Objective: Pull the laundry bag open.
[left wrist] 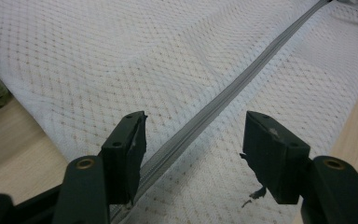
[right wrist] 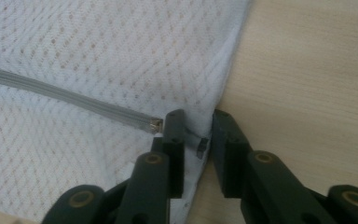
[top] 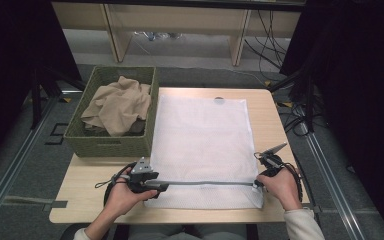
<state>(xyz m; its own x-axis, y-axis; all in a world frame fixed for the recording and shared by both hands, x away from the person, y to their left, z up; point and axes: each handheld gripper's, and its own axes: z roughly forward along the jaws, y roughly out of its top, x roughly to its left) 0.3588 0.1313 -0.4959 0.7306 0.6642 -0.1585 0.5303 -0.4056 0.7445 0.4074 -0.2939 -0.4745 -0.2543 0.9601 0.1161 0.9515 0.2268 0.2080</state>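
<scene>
White mesh laundry bag flat on the wooden table, grey zipper along its near edge, left gripper spread astride the zipper, right gripper nearly closed around the zipper pull at the bag's corner, pinch not clear, green basket of beige cloth alongside.

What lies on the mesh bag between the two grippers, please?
In the high view, the grey zipper runs across the white mesh bag from the left gripper to the right gripper; nothing else lies there.
</scene>
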